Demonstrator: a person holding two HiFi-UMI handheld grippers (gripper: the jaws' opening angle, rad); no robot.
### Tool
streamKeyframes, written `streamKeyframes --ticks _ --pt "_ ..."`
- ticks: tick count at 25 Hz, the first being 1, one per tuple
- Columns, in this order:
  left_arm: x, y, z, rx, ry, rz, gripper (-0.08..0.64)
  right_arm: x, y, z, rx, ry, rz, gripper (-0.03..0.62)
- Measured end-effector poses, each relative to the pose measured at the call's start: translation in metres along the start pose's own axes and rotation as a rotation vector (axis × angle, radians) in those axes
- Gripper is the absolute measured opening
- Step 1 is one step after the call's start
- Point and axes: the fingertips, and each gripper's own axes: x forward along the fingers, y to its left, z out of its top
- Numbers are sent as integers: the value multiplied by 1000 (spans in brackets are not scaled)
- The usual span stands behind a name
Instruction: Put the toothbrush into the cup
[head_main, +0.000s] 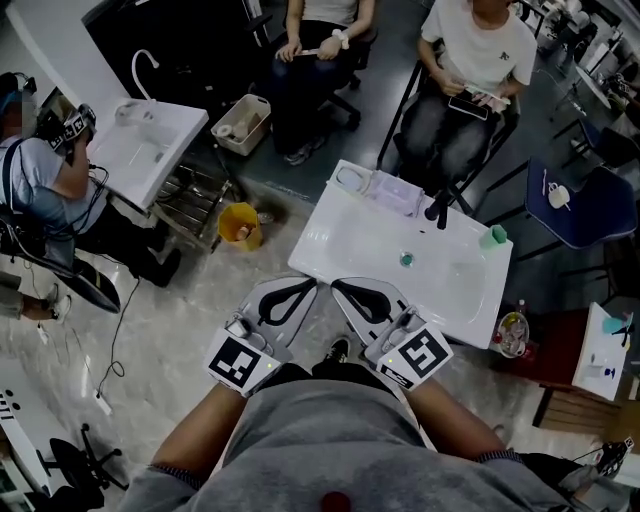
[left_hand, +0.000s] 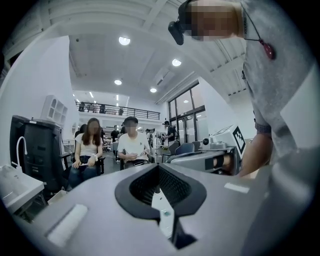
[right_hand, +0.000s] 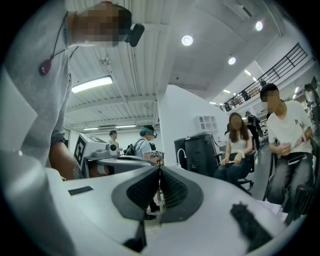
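The head view looks steeply down from above the person's chest onto the left tongs (head_main: 305, 291) and right tongs (head_main: 345, 292) at the near edge, with a white sink (head_main: 350, 240) farther off. Each gripper view sits low and close behind its own tongs, facing level across the room. Both share the two seated people (left_hand: 131, 146) far off, and each catches the other tongs beside it.

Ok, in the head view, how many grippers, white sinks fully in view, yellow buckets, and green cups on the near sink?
grippers: 2, the left gripper and the right gripper
white sinks: 2, the near sink and the far sink
yellow bucket: 1
green cup: 1
total: 6
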Motion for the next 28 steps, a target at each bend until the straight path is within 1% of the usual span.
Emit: streamKeyframes --ticks 4,13,20,28 --pt "17 -4 1 4 7 -17 5 -10 -16 1 3 -2 -21 14" --pt "54 -5 -2 26 22 -90 5 -25 -51 -3 24 -3 -102 14" --pt "80 13 -7 29 20 -164 5 -14 -77 -8 27 6 -166 14" --pt "113 50 -15 41 44 -274 5 12 -120 -9 41 18 -279 15"
